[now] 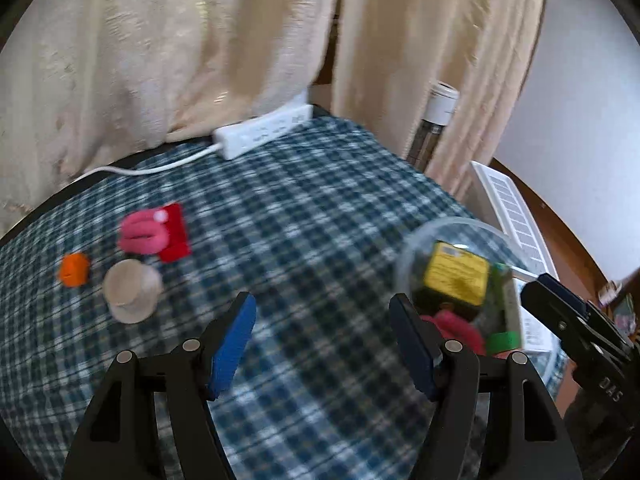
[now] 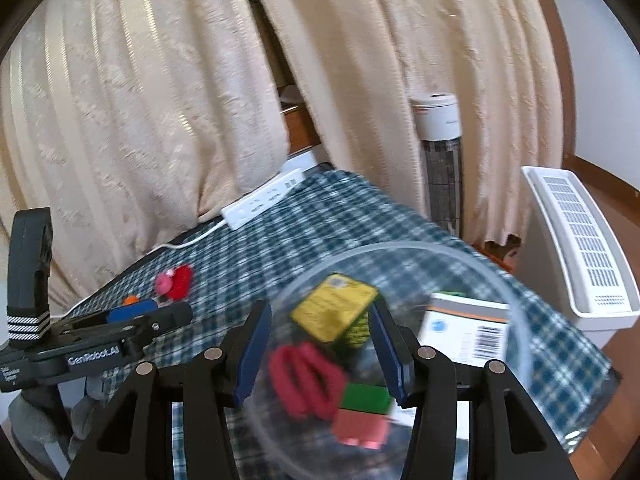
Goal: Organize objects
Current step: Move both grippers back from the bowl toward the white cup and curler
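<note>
On the checked bench, at its left, lie an orange piece, a pink hair clip on a red block, its long axis roughly across the view, and a tipped beige spool. All look light; the clip is best pinched across its width. The left gripper hovers half open and empty; the right gripper, fingers partly open, straddles the clear bowl without a clear grip.

My left fingers hang over bare cloth. Left of them lie a spool, clips and a bead; right sits a bowl holding boxes. A power strip lies behind.
</note>
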Demonstrator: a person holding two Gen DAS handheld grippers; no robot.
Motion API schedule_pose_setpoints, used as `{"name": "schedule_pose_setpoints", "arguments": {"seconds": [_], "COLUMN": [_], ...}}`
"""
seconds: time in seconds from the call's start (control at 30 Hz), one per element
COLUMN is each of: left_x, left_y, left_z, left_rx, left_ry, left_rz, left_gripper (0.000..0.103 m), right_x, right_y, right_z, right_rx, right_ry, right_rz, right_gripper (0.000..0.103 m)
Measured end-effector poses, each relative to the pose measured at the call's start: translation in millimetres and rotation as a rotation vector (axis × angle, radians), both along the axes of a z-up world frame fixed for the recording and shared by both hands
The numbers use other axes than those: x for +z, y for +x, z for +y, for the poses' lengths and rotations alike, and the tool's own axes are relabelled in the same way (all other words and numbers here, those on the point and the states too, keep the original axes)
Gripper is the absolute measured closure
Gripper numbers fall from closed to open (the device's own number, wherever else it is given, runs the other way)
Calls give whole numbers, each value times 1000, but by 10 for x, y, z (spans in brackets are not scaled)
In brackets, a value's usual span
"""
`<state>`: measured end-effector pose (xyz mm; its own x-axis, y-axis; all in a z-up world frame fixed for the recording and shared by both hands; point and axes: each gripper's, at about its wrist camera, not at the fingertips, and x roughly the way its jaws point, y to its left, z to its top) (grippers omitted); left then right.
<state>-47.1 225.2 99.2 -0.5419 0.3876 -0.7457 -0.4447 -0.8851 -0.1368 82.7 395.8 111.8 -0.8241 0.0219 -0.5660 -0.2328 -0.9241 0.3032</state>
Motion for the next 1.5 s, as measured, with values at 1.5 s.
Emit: {"name": "schedule_pose_setpoints", "arguments": {"seconds": [1.5], "left_x": [-746], "left_y": [-1030], "left_z": [-1252], "left_rx": [224], "left_ry": [-88], "left_rz": [-82], "left_gripper": [47], "right_x": [-205], "right_y": [-1057], "right_z": [-1332], "right_rx": [245], "right_ry": [70], "right_rz": [-171], "right_gripper": [44]}}
